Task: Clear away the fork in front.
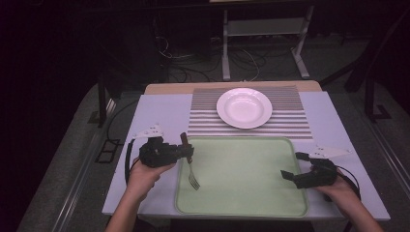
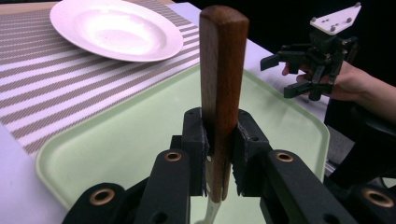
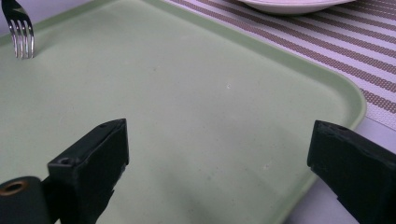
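One fork is the thing in hand, pinched by its wooden handle between the pressed-in jaws of the left claw, with the tines hanging below the claw over the near-left part of the green tray. Its long axis runs close to upright, tilted a little: the brown handle end stands up above the jaws, plain in the left gripper view, and the tines point down toward the tray; whether they touch the surface I cannot tell. To do this step well, I judge the grip should stay firm on the handle and low enough that the fork does not swing, and the fork should be carried steadily, tines kept clear of the tray rim, before it is laid flat wherever it is meant to go. Beyond the left claw, past the tray's far edge, a white plate sits on a striped placemat. Across the tray the right claw hovers with jaws spread wide, holding nothing, over the tray's near-right edge on the table.
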The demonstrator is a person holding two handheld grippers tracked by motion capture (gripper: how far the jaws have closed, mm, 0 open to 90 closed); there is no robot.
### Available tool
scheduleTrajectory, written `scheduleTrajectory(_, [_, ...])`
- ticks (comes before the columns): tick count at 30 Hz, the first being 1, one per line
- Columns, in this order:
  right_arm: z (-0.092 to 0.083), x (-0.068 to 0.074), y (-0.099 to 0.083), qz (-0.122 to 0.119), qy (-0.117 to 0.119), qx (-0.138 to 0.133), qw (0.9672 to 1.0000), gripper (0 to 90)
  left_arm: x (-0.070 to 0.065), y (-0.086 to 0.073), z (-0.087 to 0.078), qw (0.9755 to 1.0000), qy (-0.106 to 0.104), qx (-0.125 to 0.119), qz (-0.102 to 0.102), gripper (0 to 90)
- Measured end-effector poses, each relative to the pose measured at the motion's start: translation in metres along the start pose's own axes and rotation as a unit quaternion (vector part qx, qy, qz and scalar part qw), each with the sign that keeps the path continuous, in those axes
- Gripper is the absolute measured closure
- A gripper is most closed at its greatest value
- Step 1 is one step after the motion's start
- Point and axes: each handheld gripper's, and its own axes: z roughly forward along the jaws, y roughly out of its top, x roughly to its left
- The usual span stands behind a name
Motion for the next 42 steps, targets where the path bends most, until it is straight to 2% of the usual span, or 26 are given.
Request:
scheduleTrajectory(4, [0.001,0.0,0.0,0.001,-0.001,0.0,1.0,6.0,0.005,0.009,0.018,0.9999,0.005,0.013,0.006,75.3])
scheduleTrajectory(6, [0.0,0.0,0.0,0.001,-0.001,0.0,1.0,6.0,0.006,0.01,0.022,0.9999,0.006,0.015,0.007,75.3])
scheduleTrajectory(7, [0.0,0.0,0.0,0.001,-0.001,-0.001,1.0,6.0,0.009,0.012,0.03,0.9997,0.012,0.019,0.008,75.6])
scheduleTrajectory(10, [0.0,-0.001,0.0,0.002,-0.001,-0.001,1.0,6.0,0.012,0.013,0.037,0.9995,0.019,0.024,0.007,76.6])
scheduleTrajectory(17, [0.0,0.0,0.0,0.0,0.002,-0.002,1.0,6.0,0.024,0.011,0.053,0.9991,0.031,0.027,-0.013,75.6])
scheduleTrajectory(20, [0.0,0.0,0.0,-0.001,0.002,-0.002,1.0,5.9,0.032,0.005,0.058,0.9985,0.037,0.029,-0.03,74.8])
scheduleTrajectory(21, [0.0,0.0,0.0,-0.003,0.003,-0.002,1.0,6.0,0.038,0.001,0.059,0.9979,0.04,0.032,-0.041,73.8])
scheduleTrajectory(22, [0.0,0.001,0.0,-0.004,0.003,-0.002,1.0,6.0,0.038,0.001,0.059,0.9979,0.04,0.032,-0.041,73.4])
scheduleTrajectory(25, [0.001,0.001,0.0,-0.005,0.003,0.0,1.0,6.0,0.048,-0.009,0.063,0.996,0.047,0.035,-0.067,71.7])
scheduleTrajectory(26, [0.001,0.001,0.0,-0.005,0.003,0.0,1.0,6.0,0.048,-0.009,0.063,0.996,0.047,0.035,-0.067,71.3])
scheduleTrajectory(29, [0.001,0.001,0.0,-0.006,0.004,0.002,1.0,6.0,0.056,-0.016,0.065,0.9938,0.05,0.038,-0.091,70.7])
scheduleTrajectory(32, [0.001,0.002,0.0,-0.011,0.005,0.001,0.9999,6.0,0.059,-0.02,0.066,0.9921,0.052,0.042,-0.106,70.1])
scheduleTrajectory(33, [0.001,0.002,0.0,-0.012,0.005,0.002,0.9999,6.0,0.061,-0.023,0.068,0.9906,0.055,0.05,-0.115,70.0])
scheduleTrajectory(34, [0.001,0.002,0.0,-0.012,0.005,0.002,0.9999,6.0,0.061,-0.023,0.068,0.9906,0.055,0.05,-0.115,69.8])
scheduleTrajectory(35, [0.002,0.002,0.001,-0.013,0.006,0.003,0.9999,6.0,0.063,-0.026,0.069,0.9889,0.059,0.057,-0.124,69.6])
scheduleTrajectory(36, [0.002,0.002,0.001,-0.013,0.006,0.003,0.9999,6.0,0.063,-0.026,0.069,0.9889,0.059,0.057,-0.124,69.6])
scheduleTrajectory(38, [0.002,0.002,0.001,-0.012,0.006,0.002,0.9999,6.0,0.065,-0.029,0.07,0.9868,0.066,0.062,-0.134,69.5])
scheduleTrajectory(39, [0.002,0.002,0.001,-0.012,0.007,0.001,0.9999,6.0,0.067,-0.032,0.072,0.9844,0.071,0.073,-0.144,69.1])
scheduleTrajectory(40, [0.002,0.002,0.001,-0.012,0.007,0.001,0.9999,6.0,0.067,-0.032,0.072,0.9844,0.071,0.073,-0.144,68.8])
scheduleTrajectory(41, [0.001,0.002,0.0,-0.012,0.007,0.002,0.9999,6.0,0.068,-0.034,0.074,0.9825,0.077,0.082,-0.149,68.5])
scheduleTrajectory(42, [0.001,0.002,0.0,-0.012,0.007,0.002,0.9999,6.0,0.068,-0.034,0.074,0.9825,0.077,0.082,-0.149,68.1])
